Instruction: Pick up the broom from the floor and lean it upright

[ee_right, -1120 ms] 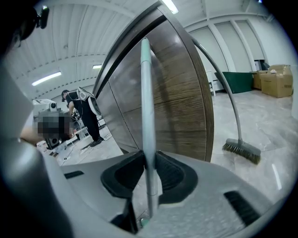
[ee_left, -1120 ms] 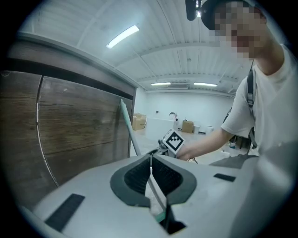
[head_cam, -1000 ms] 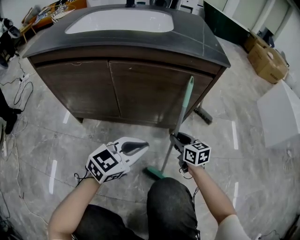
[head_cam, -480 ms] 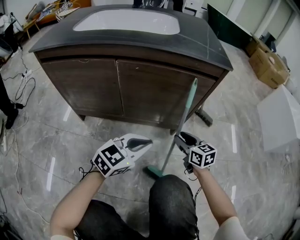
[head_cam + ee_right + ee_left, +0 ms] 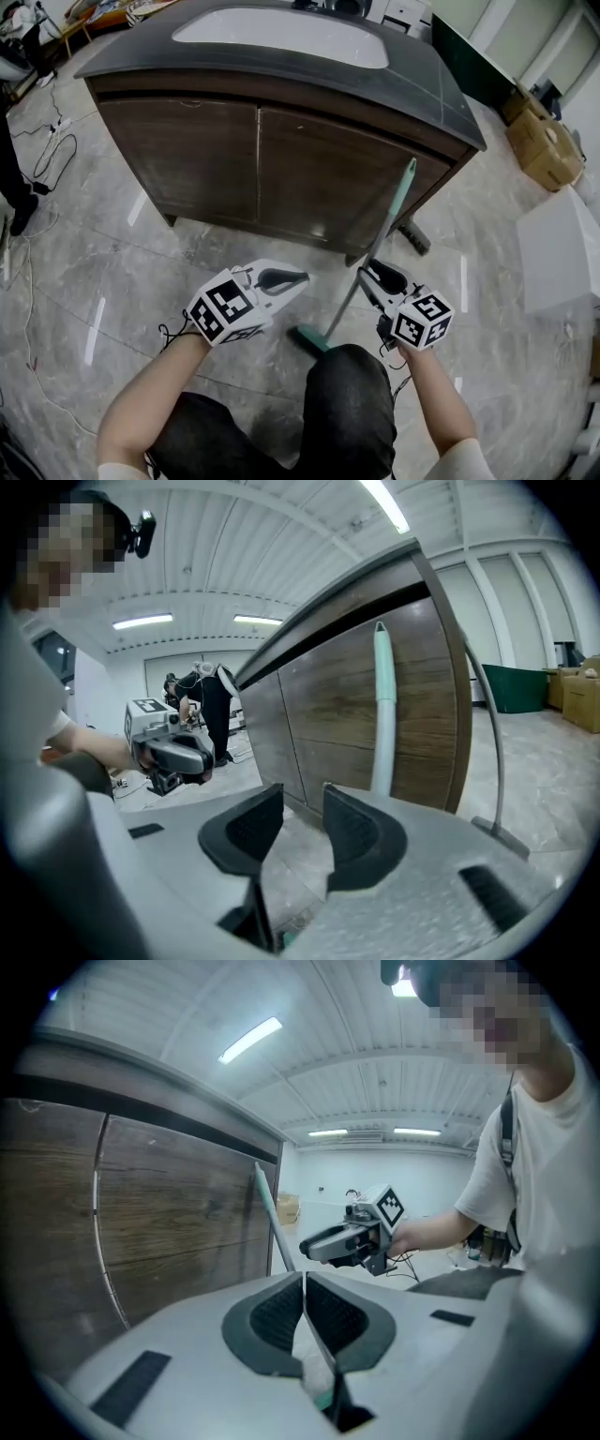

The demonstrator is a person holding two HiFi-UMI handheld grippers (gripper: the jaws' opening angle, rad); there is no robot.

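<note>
The broom leans upright, its pale green handle against the dark wood cabinet and its green head on the floor. In the right gripper view the handle stands just beyond the right jaw, outside the gap. My right gripper is open beside the handle; its jaws have just been closing a little with nothing between them. My left gripper hovers left of the broom, shut and empty. In the left gripper view the handle and the right gripper show ahead.
The cabinet carries a dark countertop with a white basin. Cardboard boxes and a white block stand at the right. Cables lie on the marble floor at the left, near a person's leg.
My right gripper has risen along the broom handle and come off it, and the handle now stands outside the jaws. The left gripper has hardly moved.
</note>
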